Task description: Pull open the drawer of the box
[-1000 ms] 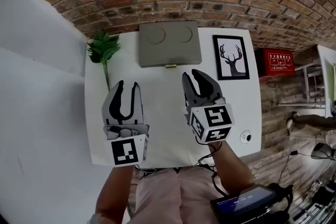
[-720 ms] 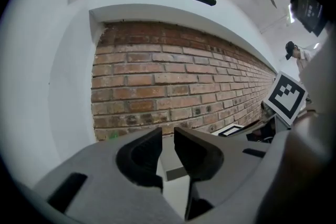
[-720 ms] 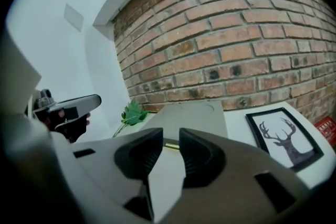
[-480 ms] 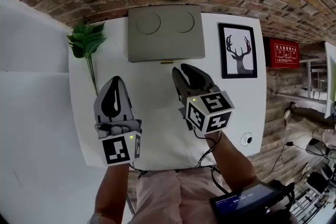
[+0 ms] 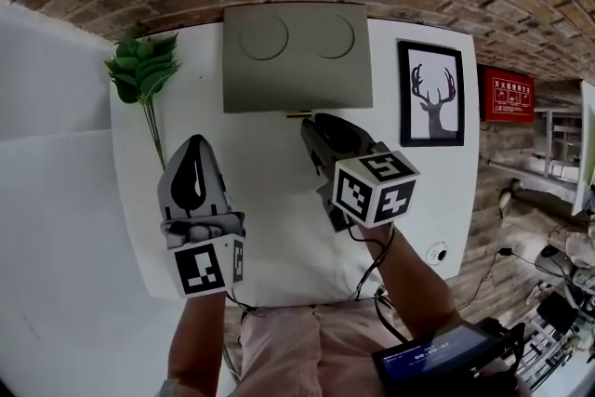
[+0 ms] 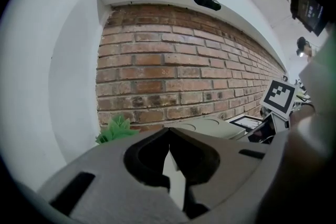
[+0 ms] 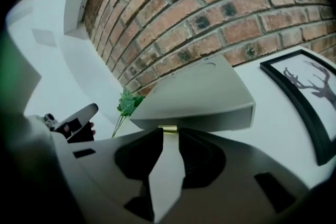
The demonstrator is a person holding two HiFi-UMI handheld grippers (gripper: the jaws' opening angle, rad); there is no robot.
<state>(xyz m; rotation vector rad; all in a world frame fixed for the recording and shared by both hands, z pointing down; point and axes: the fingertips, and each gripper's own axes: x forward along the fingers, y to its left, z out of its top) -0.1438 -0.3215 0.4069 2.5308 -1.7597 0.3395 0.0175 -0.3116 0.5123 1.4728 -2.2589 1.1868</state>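
A flat grey box (image 5: 296, 60) with two round marks on its lid lies at the table's far edge against the brick wall. Its drawer front carries a small gold handle (image 5: 298, 114), and the drawer sits flush. My right gripper (image 5: 314, 122) is open, its tips right at the handle. In the right gripper view the handle (image 7: 169, 129) sits just ahead of the gap in the right gripper (image 7: 169, 135), below the box (image 7: 199, 99). My left gripper (image 5: 192, 142) hovers over the table's left half, shut and empty. The left gripper (image 6: 169, 131) shows its tips meeting.
A green plastic sprig (image 5: 141, 74) lies left of the box. A framed deer picture (image 5: 431, 93) lies to its right. The white table (image 5: 279, 228) has a small round fitting (image 5: 435, 251) near its right front. A screen device (image 5: 437, 353) hangs at the person's waist.
The left gripper's jaws have closed from wide open to shut. The right gripper has moved forward, up to the box's handle.
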